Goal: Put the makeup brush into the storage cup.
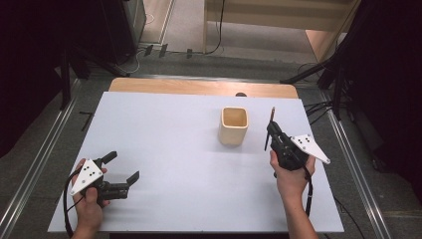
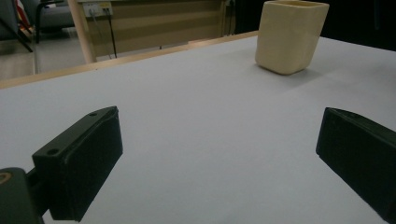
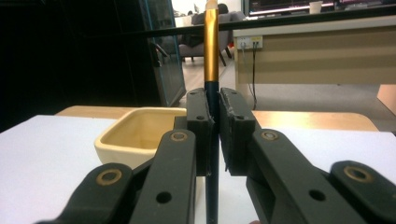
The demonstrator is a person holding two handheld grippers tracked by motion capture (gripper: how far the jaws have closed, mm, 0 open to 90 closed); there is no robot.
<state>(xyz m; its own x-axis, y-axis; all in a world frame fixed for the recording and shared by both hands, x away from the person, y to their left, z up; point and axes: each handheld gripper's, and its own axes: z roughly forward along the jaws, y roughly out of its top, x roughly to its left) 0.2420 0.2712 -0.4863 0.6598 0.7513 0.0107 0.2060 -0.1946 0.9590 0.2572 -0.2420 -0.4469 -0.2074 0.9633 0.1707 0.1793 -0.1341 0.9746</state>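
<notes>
Right gripper (image 1: 273,135), right of frame centre, pinches a slim brush (image 3: 211,56) upright by its dark handle below the gold ferrule. It looks light, stiff and slippery, so mid-handle seems right. Cream cup (image 1: 233,125) stands just left; left gripper (image 1: 121,168) gapes wide, lower left.

The square cup (image 1: 233,126) stands on the table (image 1: 174,129), right of centre toward the far edge. The right gripper (image 1: 271,130) sits just right of the cup, clamping an upright brush (image 1: 271,118) between its jaws. The left gripper (image 1: 122,167) rests near the table's front left corner, well apart from the cup, jaws spread.
</notes>
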